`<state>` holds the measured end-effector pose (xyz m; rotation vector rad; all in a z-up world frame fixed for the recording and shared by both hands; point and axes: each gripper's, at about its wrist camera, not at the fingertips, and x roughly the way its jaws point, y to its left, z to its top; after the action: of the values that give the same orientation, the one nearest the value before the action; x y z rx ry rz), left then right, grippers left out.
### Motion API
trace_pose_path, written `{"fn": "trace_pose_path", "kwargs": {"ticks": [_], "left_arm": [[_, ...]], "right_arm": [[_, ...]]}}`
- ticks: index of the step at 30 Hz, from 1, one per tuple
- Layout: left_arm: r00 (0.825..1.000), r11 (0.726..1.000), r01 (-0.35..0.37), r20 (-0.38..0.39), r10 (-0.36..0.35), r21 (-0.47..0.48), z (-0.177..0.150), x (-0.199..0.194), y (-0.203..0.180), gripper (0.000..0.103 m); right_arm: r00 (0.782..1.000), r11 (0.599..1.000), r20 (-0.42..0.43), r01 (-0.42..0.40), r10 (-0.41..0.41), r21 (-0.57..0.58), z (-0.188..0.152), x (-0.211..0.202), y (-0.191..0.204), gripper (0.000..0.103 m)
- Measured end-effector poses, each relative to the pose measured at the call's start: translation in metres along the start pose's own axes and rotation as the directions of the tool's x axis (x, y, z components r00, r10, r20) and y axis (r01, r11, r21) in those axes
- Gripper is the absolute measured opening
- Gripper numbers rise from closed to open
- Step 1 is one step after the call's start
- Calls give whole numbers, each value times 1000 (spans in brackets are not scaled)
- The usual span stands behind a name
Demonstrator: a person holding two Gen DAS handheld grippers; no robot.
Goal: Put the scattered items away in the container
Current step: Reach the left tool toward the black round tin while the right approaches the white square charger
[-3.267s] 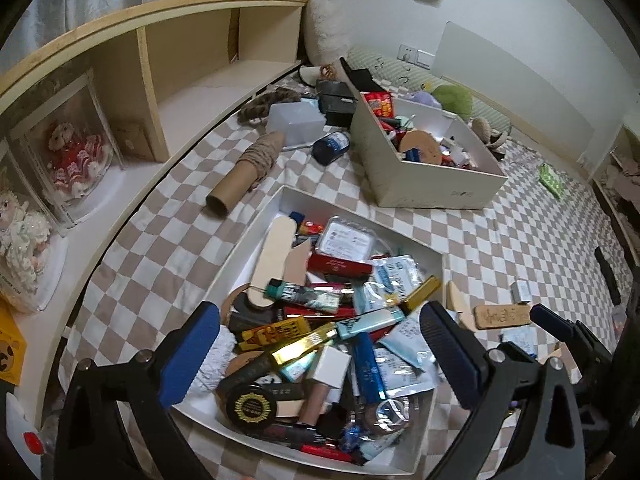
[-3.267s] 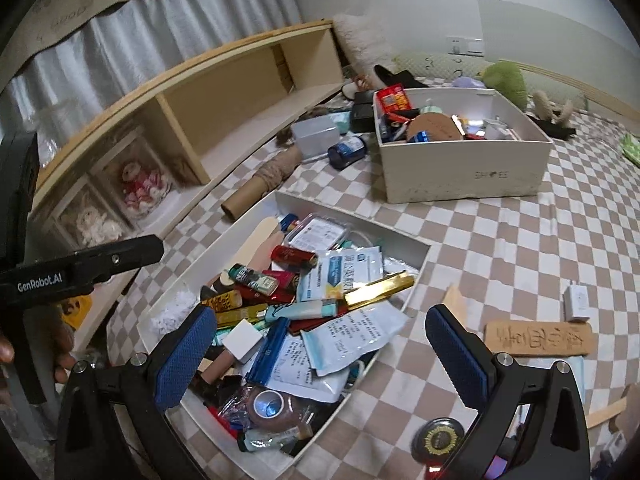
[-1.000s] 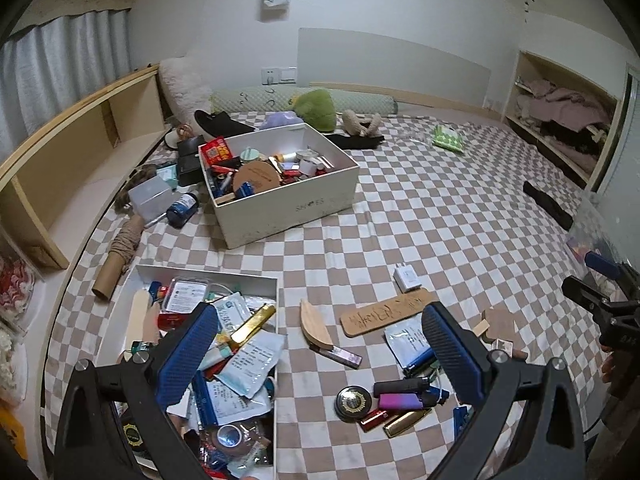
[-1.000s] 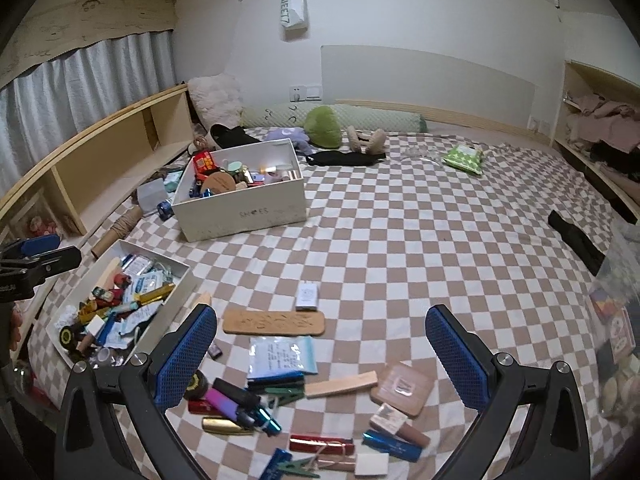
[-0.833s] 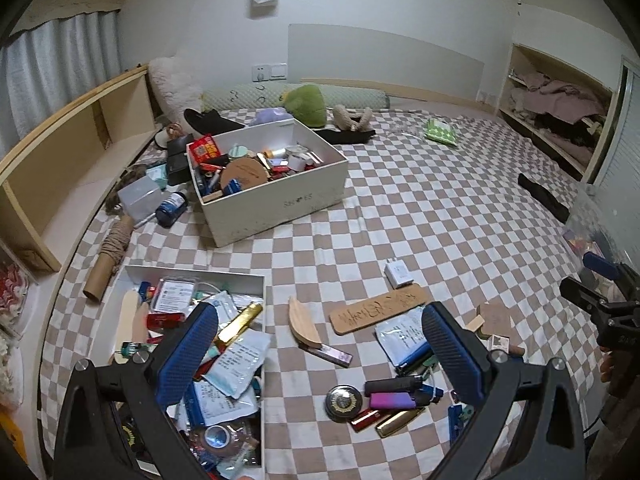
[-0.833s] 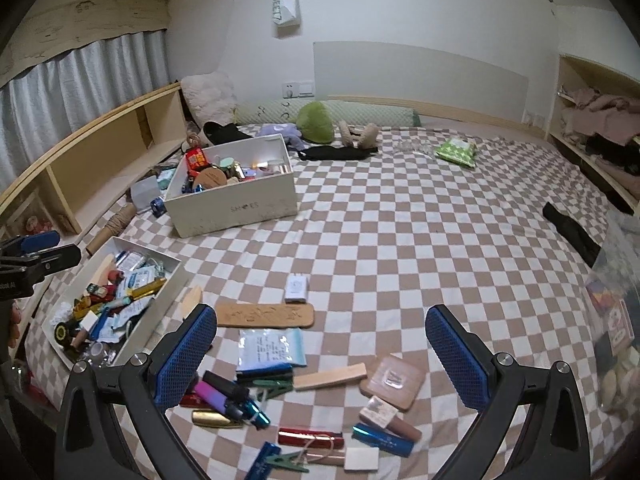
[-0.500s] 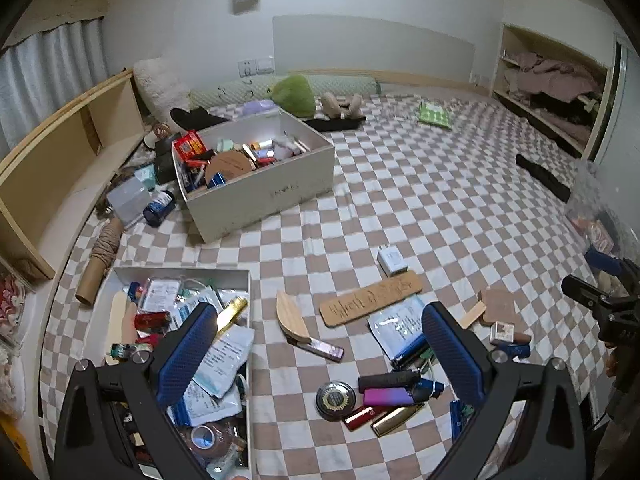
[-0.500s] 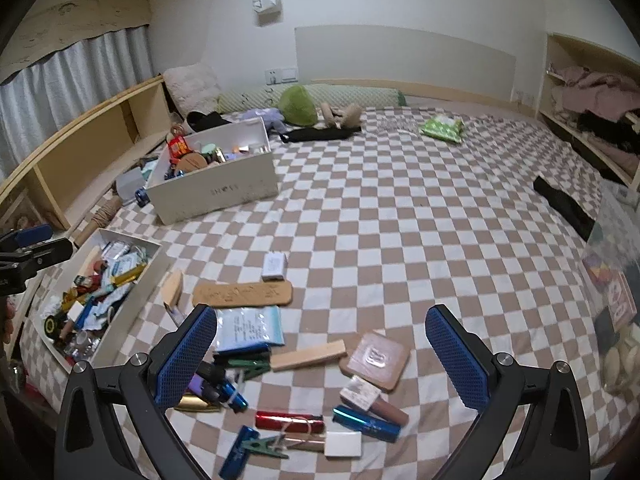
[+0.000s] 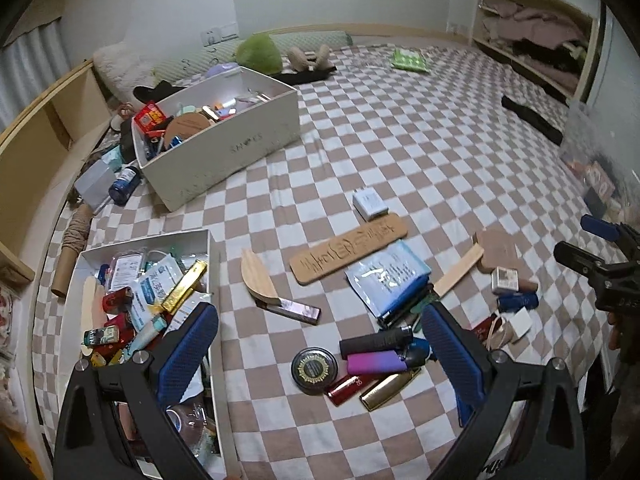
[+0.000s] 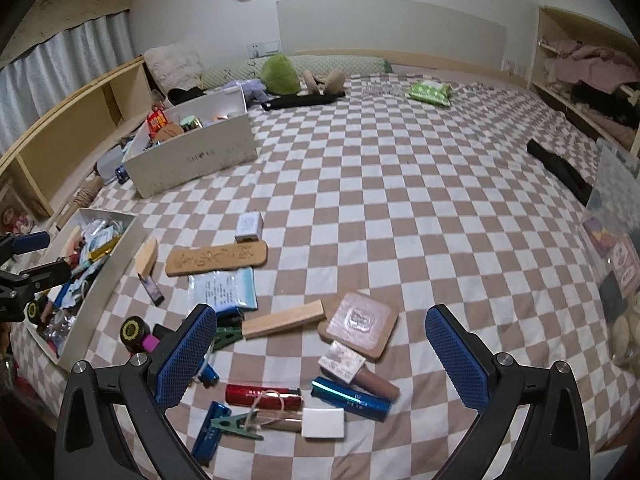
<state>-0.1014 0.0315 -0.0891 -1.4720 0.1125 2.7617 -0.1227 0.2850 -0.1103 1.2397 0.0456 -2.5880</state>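
Note:
A shallow white tray (image 9: 212, 276) full of cosmetics lies at the left; it also shows in the right wrist view (image 10: 104, 292). Scattered items lie on the checked cloth: a wooden plaque (image 9: 348, 248), a blue sachet (image 9: 386, 282), a round black tin (image 9: 314, 369), a purple lighter (image 9: 376, 362), a red tube (image 10: 262, 395), a blue tube (image 10: 350, 398), a pink compact (image 10: 359, 325), a wooden stick (image 10: 282, 319). My left gripper (image 9: 320, 354) is open and empty above the tin. My right gripper (image 10: 320, 350) is open and empty above the compact.
A deep white shoebox (image 9: 224, 148) with several items stands at the back left. A cardboard roll (image 9: 72, 248) and a wooden shelf (image 10: 68, 140) lie along the left edge. A white charger (image 9: 370, 205) lies mid-cloth. A clear plastic bin (image 10: 618, 220) stands at the right.
Both grippers have swung right, away from over the tray, to above the scattered items. Both stay open and empty.

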Motion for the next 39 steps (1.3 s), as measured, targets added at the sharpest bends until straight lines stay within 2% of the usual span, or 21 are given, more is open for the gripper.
{"fn": "trace_pose_path", "kwargs": {"ticks": [6, 11, 17, 21, 27, 39], "left_arm": [[998, 999, 17, -58, -15, 28, -7, 15, -10, 103], [994, 999, 25, -107, -22, 32, -13, 28, -15, 102], [983, 999, 10, -182, -2, 42, -23, 52, -11, 102], [973, 999, -9, -232, 20, 46, -30, 67, -6, 102], [963, 997, -33, -263, 51, 69, -33, 80, 2, 102], [955, 995, -26, -291, 53, 98, -35, 89, 11, 102]], "right_arm": [[997, 1000, -81, -17, 16, -5, -17, 19, 1, 103], [993, 1000, -112, -21, 20, -9, -30, 27, 2, 103], [983, 999, -180, -26, 31, 30, -39, 42, -5, 103], [971, 999, -237, -21, 29, 39, -44, 49, -11, 103], [946, 997, -322, -2, 27, 77, -57, 62, -24, 103], [918, 994, -392, 12, -55, -112, -88, 74, 7, 103]]}}
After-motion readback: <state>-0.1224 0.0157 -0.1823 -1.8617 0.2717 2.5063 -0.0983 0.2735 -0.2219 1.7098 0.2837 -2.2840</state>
